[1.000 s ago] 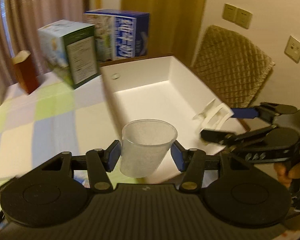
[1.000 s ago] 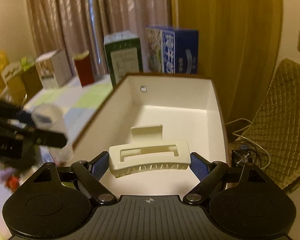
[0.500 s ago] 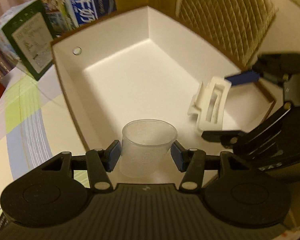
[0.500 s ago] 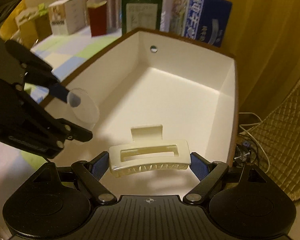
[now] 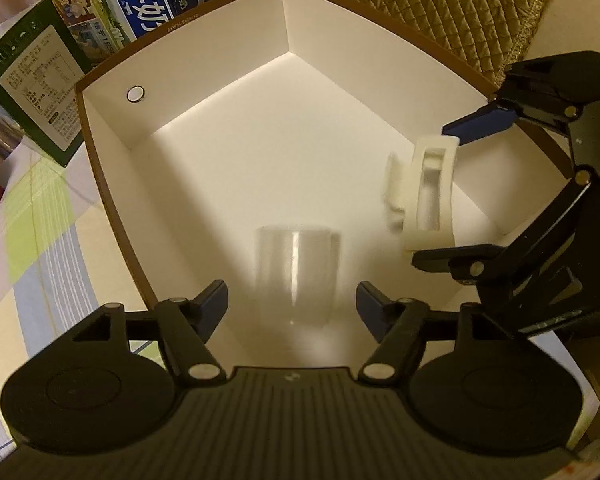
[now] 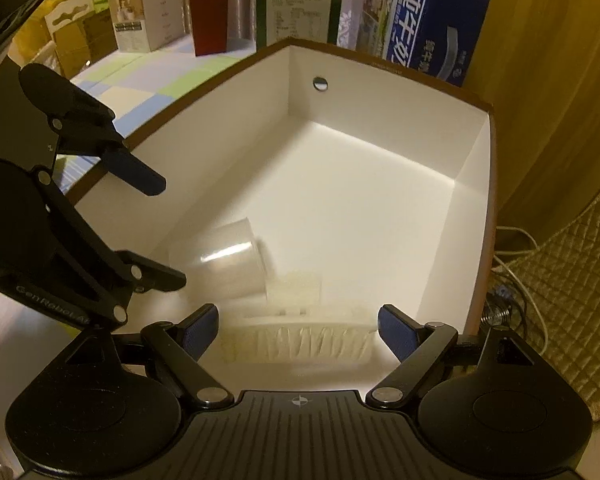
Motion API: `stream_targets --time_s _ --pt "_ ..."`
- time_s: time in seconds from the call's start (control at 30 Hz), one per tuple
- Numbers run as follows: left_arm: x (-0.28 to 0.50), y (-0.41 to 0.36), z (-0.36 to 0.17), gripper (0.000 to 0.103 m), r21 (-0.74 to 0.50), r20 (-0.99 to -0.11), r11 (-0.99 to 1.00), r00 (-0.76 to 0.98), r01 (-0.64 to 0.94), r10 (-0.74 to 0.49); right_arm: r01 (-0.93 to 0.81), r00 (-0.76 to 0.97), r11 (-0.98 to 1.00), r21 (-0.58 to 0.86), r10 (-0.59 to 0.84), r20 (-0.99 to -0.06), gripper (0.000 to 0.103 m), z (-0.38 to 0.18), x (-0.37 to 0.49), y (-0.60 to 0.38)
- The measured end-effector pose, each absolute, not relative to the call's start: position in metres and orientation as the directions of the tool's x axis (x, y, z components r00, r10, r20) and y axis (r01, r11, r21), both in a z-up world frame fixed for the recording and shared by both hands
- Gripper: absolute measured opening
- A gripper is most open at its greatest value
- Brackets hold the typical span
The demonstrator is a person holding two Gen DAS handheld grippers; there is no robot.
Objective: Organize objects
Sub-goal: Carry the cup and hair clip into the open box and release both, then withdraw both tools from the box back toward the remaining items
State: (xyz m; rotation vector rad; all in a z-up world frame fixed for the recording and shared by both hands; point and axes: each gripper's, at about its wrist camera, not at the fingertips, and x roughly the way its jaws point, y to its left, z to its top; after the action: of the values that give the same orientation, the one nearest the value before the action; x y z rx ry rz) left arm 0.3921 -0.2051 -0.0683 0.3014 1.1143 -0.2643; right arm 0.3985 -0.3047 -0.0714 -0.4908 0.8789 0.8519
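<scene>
A white open box (image 5: 112, 184) with brown outer walls sits on the table; it also shows in the right wrist view (image 6: 476, 184). My left gripper (image 5: 292, 304) is open above the box. A clear plastic cup (image 5: 296, 276), blurred, is free below its fingers; it shows in the right wrist view (image 6: 228, 264) too. My right gripper (image 6: 298, 328) is open. A cream hair claw clip (image 6: 296, 340), blurred, is loose between its fingers; in the left wrist view the clip (image 5: 428, 196) is by the right gripper (image 5: 452, 192).
A blue milk carton box (image 6: 424, 24) and a green box (image 6: 300, 8) stand behind the white box. A red carton (image 6: 210, 20) and more boxes (image 6: 144, 16) stand further back on the checked tablecloth (image 5: 36, 240). A quilted chair (image 5: 452, 12) is to the right.
Both grippers have opened over the white box. The cup has left my left gripper and the clip has left my right gripper; both are blurred in motion downward.
</scene>
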Motion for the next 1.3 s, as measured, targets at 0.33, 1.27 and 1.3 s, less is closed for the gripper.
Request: stream_targets --time_s 0.33,1.27,1.3 --pt "0.382 -0.203 -0.060 0.072 0.110 -0.894 0.934 0.445 0.340 -0.057 -0.807 0.368 0.590 -0.030 0.462 -0.807 0.091 -0.065 0.394 -0.308" --pt "0.283 -0.138 0.011 0.075 -0.060 -0.776 0.971 0.600 0.233 -0.192 -0.595 0.512 0.791 0.143 0.510 -0.691 0.094 -0.003 0.305 -0.328" --pt "0.277 -0.132 0.013 0.076 -0.064 -0.773 0.972 0.604 0.227 -0.192 -0.590 0.515 0.794 0.147 0.510 -0.689 0.094 -0.001 0.298 -0.325"
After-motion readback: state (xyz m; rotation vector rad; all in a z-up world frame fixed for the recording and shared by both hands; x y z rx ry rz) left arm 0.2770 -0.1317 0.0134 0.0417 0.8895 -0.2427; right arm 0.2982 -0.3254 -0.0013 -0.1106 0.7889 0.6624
